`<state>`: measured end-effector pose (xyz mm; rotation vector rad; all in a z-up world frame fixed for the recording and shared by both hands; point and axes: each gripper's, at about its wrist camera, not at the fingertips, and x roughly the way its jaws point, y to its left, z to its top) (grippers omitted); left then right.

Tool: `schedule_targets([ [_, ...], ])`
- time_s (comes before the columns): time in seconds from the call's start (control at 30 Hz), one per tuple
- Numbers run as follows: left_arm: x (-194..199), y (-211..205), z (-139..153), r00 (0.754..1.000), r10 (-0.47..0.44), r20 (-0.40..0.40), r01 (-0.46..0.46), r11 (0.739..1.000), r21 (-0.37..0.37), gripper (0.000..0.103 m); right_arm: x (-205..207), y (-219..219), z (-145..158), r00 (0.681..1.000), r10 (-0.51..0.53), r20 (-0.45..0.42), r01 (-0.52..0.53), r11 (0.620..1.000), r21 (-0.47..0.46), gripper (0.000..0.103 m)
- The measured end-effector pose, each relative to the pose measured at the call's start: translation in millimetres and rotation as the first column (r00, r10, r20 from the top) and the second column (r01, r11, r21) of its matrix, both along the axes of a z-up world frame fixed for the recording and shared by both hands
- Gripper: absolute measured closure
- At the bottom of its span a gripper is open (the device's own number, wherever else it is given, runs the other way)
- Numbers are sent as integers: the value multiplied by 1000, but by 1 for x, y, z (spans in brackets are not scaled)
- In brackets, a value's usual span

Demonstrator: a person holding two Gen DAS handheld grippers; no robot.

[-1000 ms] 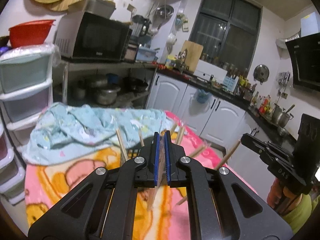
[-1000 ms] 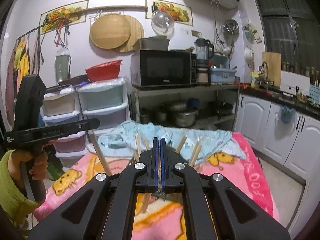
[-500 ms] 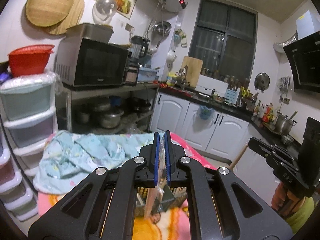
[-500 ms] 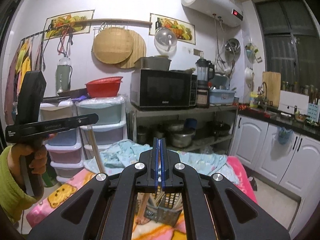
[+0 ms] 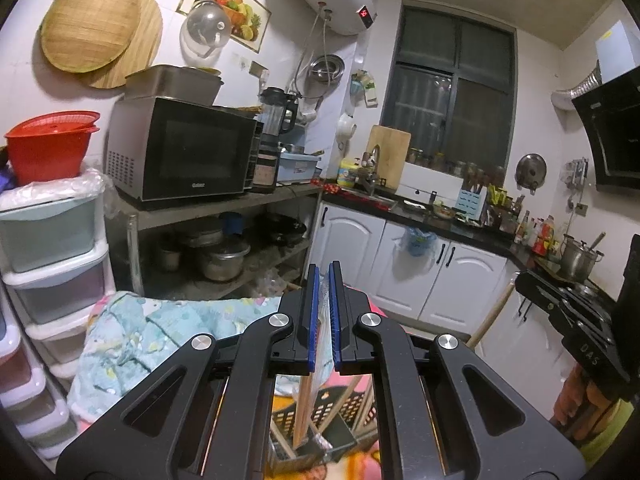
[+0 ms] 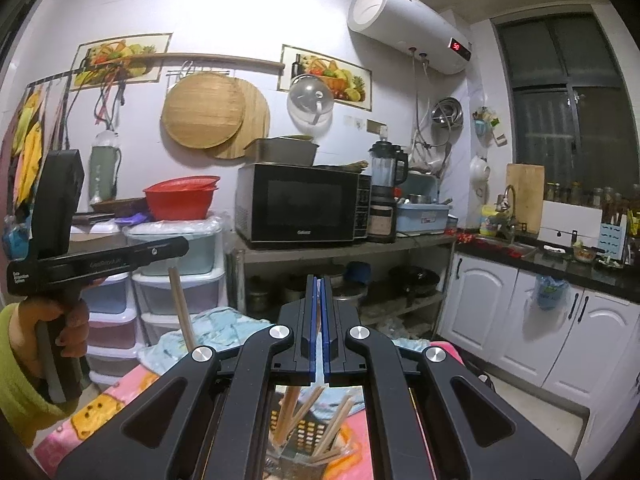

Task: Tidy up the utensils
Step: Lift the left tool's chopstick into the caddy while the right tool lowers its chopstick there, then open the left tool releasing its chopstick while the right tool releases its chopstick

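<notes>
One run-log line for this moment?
left hand-held gripper: shut on chopstick | right hand-held gripper: shut | basket: below, holds chopsticks

Pale matt wood chopsticks (image 6: 294, 410) being seen in perforated black plastic basket (image 5: 352, 404); soft printed cloth blanket (image 6: 100, 412) underneath.

I see a black microwave (image 5: 180, 152) on a metal shelf (image 5: 224, 204), with pots (image 5: 222, 260) under it. A red basin (image 5: 48, 148) stands on plastic drawers (image 5: 52, 240). A white water heater (image 6: 408, 28) hangs above. White cabinets (image 5: 400, 260) are on the right.
</notes>
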<state>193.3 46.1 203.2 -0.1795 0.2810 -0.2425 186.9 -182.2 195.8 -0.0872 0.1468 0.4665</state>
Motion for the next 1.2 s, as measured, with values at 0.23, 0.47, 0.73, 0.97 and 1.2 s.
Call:
schedule_targets([
  [0.23, 23, -4, -14, 999, 24, -28, -24, 1000, 3, 100, 23, 1, -11, 999, -23, -31, 23, 1000, -4, 101],
  [0.47, 38, -6, -44, 997, 39, -72, -39, 999, 8, 100, 41, 13, -37, 997, -23, -76, 20, 999, -46, 101],
  [0.73, 50, -1, -77, 988, 45, -150, -47, 999, -6, 100, 61, 23, -79, 981, -34, -193, 19, 997, -78, 101],
  [0.97, 47, 8, -91, 979, 63, -192, -69, 997, -22, 63, 69, 22, -99, 962, -56, -265, 42, 997, -60, 62],
  [1.2, 27, 18, -86, 977, 106, -186, -114, 993, -34, 25, 55, 11, -98, 963, -65, -262, 62, 998, -21, 49],
])
